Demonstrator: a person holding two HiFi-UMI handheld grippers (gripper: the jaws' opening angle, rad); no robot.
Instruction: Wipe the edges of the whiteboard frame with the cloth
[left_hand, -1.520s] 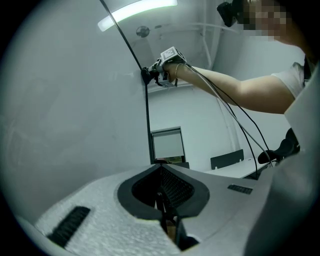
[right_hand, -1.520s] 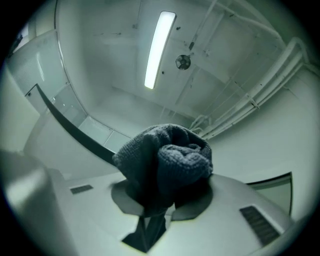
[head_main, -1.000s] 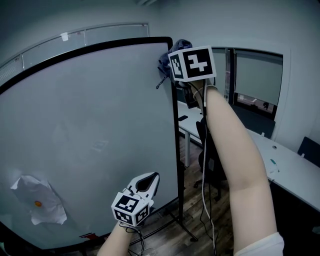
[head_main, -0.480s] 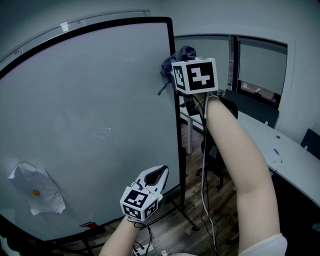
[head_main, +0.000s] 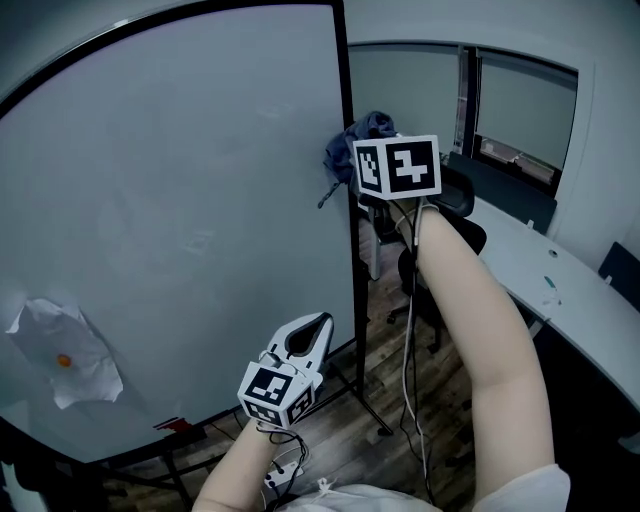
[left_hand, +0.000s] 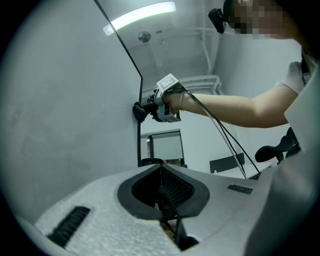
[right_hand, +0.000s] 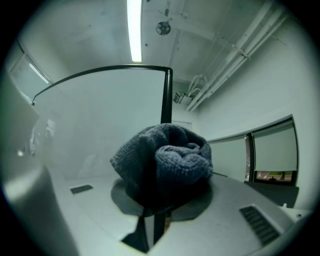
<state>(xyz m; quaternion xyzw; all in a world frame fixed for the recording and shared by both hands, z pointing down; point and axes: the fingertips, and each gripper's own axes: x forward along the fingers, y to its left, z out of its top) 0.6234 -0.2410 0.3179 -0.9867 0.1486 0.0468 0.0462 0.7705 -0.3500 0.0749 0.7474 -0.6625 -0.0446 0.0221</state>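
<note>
Cloth: a dark blue-grey knitted cloth (right_hand: 165, 160) is sitting bunched in a rounded lump at the centre of the right gripper view. In the head view it is touching the frame, upper centre.
Right gripper: the right gripper (head_main: 362, 163) is being held high, with its fingers clamping the cloth's gathered base.
Left gripper: the left gripper (left_hand: 164, 186) is hanging low at bottom centre of the head view. Its fingers are resting together, gripping nothing.
Frame: the frame (head_main: 350, 250) is showing as a thin, stiff black strip running straight down the centre.
Board: the whiteboard (head_main: 180, 220) is looking pale and smooth, with crumpled white paper (head_main: 65, 355) stuck at lower left.
Handling: the cloth is probably light, soft and squashy, likely moulding round the narrow edge. Gripping its bunched middle seems best, leaving padding beyond the fingers; loose folds could be slipping free.
</note>
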